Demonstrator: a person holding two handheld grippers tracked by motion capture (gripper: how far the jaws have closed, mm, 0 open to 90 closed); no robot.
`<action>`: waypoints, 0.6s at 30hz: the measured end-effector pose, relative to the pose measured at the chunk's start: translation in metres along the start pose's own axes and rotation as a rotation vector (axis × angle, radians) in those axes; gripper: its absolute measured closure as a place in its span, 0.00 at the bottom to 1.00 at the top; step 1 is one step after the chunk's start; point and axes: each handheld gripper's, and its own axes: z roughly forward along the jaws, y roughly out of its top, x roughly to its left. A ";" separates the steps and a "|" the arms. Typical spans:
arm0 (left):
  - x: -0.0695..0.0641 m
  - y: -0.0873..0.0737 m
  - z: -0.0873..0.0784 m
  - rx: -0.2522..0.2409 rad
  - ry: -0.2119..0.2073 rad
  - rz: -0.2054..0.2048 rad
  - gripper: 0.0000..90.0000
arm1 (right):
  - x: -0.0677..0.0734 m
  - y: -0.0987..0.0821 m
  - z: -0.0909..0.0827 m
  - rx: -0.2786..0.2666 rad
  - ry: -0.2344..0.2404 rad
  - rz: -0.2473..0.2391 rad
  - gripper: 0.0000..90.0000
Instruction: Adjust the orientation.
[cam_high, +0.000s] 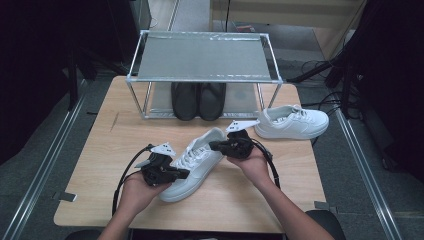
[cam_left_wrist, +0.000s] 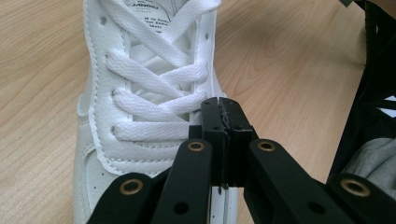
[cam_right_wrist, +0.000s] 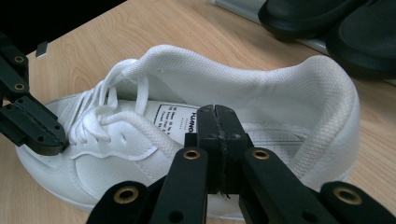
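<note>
One white sneaker (cam_high: 196, 164) lies off the rack (cam_high: 202, 55), left gripper (cam_high: 181, 173) and right gripper (cam_high: 216, 146) pressed together empty beside it; shelving remains.

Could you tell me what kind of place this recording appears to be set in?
Probably a lab or studio recording station, not a home: a wooden table holds a metal shoe rack with black shoes, white sneakers in front, and cables and stands on the grey floor.

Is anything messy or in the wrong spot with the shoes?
A little. The black shoes sit neatly on the rack, but the two white ones lie apart on the table: one sneaker slanted between the claws, its partner off beside the rack. Nothing looks damaged.
</note>
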 end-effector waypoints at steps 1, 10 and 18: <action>0.001 0.000 0.000 -0.004 -0.005 -0.005 1.00 | 0.000 0.000 0.000 0.000 0.001 0.001 1.00; 0.006 0.001 0.000 0.000 -0.004 -0.003 1.00 | 0.001 -0.004 -0.003 -0.001 0.002 0.012 1.00; 0.016 0.004 -0.004 -0.005 0.013 -0.009 1.00 | 0.006 -0.008 -0.004 0.018 0.007 0.008 1.00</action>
